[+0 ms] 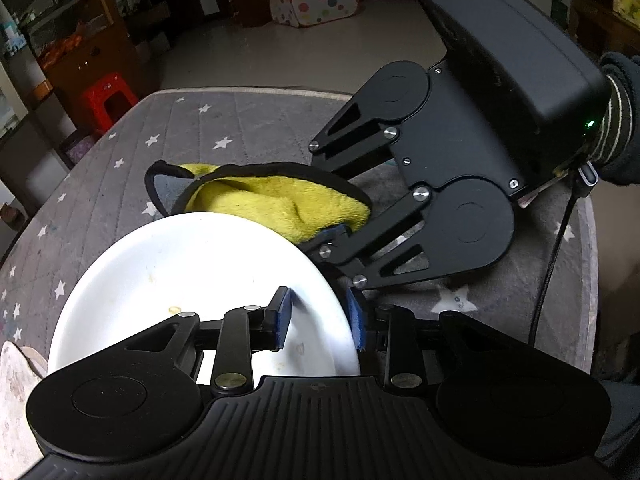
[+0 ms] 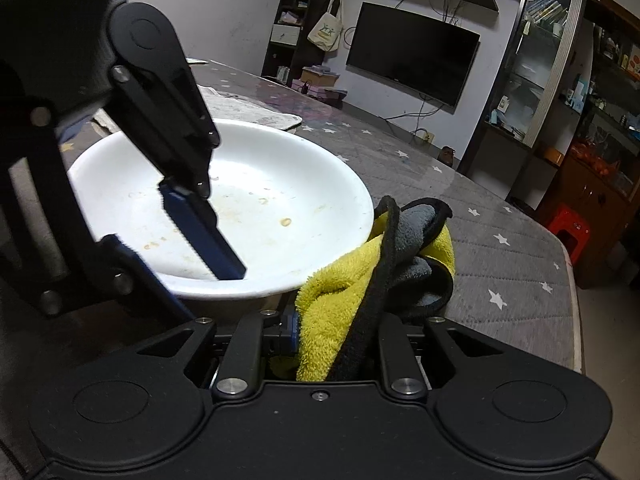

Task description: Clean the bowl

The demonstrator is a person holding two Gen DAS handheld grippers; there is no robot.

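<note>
A white bowl (image 1: 192,280) with small food stains sits on the star-patterned table; it also shows in the right wrist view (image 2: 280,184). My left gripper (image 1: 320,320) straddles the bowl's near rim, one blue pad inside, one outside, with a gap still showing around the rim. It appears in the right wrist view (image 2: 180,248) at the left. My right gripper (image 2: 336,340) is shut on a yellow and grey cloth (image 2: 360,280), held just beside the bowl's rim. The cloth (image 1: 280,200) and right gripper (image 1: 340,236) also show in the left wrist view, behind the bowl.
The grey quilted table cover (image 1: 240,128) has white stars. A crumpled pale cloth (image 2: 248,112) lies beyond the bowl. A red stool (image 1: 108,100) stands on the floor past the table edge. A TV (image 2: 412,56) hangs on the wall.
</note>
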